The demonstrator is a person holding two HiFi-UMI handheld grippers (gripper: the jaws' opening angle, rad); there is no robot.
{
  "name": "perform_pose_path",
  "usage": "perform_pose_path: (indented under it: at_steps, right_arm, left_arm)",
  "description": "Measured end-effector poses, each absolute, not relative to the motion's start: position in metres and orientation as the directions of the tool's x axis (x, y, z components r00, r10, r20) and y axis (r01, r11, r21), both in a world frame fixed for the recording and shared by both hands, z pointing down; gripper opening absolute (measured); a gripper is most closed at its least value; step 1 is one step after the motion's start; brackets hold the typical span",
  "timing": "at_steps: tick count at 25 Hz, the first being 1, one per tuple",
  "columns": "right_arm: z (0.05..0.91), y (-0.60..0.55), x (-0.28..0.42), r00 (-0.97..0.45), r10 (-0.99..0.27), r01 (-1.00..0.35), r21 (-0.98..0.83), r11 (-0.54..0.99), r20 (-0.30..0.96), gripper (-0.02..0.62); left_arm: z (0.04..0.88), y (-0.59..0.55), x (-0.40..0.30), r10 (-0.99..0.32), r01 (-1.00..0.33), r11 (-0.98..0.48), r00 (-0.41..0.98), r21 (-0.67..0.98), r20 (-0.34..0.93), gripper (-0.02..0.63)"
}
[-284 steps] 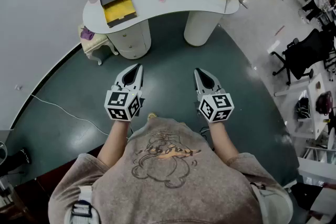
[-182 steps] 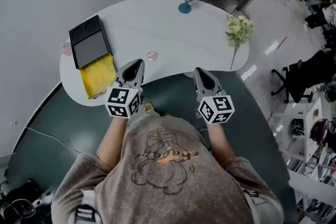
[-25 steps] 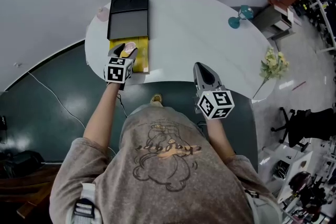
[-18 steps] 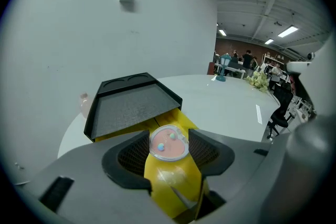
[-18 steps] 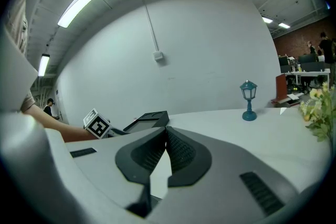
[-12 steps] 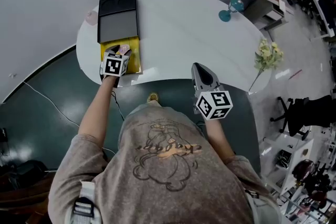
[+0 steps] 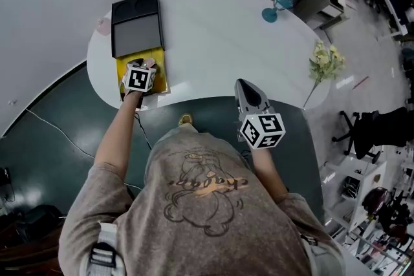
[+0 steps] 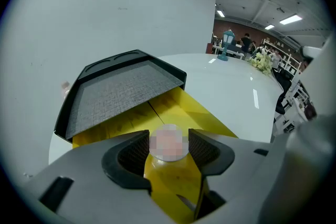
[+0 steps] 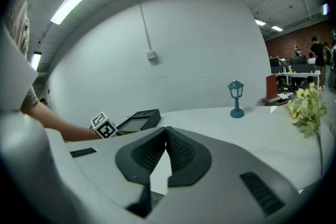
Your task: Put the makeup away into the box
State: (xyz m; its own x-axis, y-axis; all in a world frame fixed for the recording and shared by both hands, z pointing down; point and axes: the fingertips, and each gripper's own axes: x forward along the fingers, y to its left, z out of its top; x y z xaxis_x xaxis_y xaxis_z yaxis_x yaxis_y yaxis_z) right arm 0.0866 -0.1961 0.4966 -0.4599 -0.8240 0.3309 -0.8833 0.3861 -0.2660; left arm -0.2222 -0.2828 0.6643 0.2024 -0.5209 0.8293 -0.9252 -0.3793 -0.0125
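Observation:
A small round pink makeup compact (image 8: 168, 143) sits between the pads of my left gripper (image 8: 168, 134), which is shut on it. The gripper hangs tilted down just over the yellow inside (image 8: 184, 113) of the open makeup box (image 7: 136, 32), near its front end. The box's black lid (image 8: 121, 94) stands folded back behind it, grey lining up. In the head view the left gripper (image 7: 145, 66) is over the box at the table's left end. My right gripper (image 7: 248, 88) hovers at the table's near edge, shut with nothing in it; its pads (image 9: 176, 149) meet.
The white curved table (image 7: 220, 35) carries a teal lamp ornament (image 7: 275, 4) at the back right and a sprig of flowers (image 7: 326, 61) at the right end. A small pink thing (image 7: 102, 25) lies left of the box. Dark floor lies below the table's edge.
My left gripper has sunk with the pink compact toward the yellow inside of the box. The right gripper has kept its place at the table's edge.

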Motion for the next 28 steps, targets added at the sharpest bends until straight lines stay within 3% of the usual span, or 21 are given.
perform_pose_path:
  at_steps: [15, 28]
  right_arm:
    - [0.504, -0.193, 0.095, -0.437, -0.834, -0.893, -0.272, 0.359, 0.335, 0.005]
    - [0.499, -0.196, 0.076, -0.481, -0.817, -0.872, -0.275, 0.406, 0.317, 0.005]
  left_arm:
    - [0.677, -0.285, -0.213, -0.487, -0.923, -0.383, 0.231, 0.032, 0.842, 0.255]
    - [0.583, -0.281, -0.201, -0.634, -0.929, -0.362, 0.304, 0.073, 0.711, 0.255]
